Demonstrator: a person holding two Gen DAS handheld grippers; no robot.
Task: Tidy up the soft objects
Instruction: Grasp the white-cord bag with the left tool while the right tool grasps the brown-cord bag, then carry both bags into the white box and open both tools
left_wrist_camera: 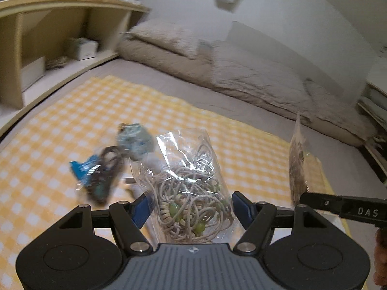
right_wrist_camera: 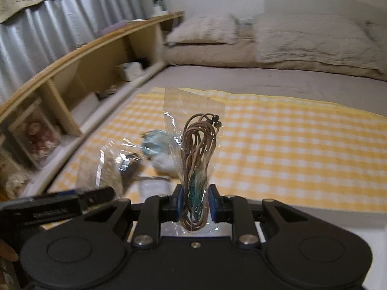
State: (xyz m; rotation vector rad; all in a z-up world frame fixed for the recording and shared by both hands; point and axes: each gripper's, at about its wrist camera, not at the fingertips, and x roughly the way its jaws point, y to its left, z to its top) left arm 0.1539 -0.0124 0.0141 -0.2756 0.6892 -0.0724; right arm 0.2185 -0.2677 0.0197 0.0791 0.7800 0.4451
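Right now you have a bag in each hand, and both are lifted above the yellow checked cloth on the bed.

Your left gripper has its blue pads set fairly wide, one on either side of a clear bag of pale cord with green beads. The bag stands upright between them, its long axis running straight ahead and away from you along the fingers. The plastic bulges out to both pads, so it looks held, but with the pads this far apart the hold is probably light, and squashy plastic may slip if you swing it.

Your right gripper is nearly closed, clamped on the lower end of a narrow clear bag of brown cord, with a teal feather down by the pads and dark beads at the top. This bag too stands up along the finger line, its free end ahead of the gripper.

The loose pile of blue and dark packets lies on the cloth ahead and to the left of your left gripper, and ahead-left of the right one as well. Your left hand is the nearer to it. From the left camera the right gripper's finger shows at the right edge, with its bag edge-on, so the two hands are close side by side. If the bags are to join the pile, I would judge it a forward and leftward carry.
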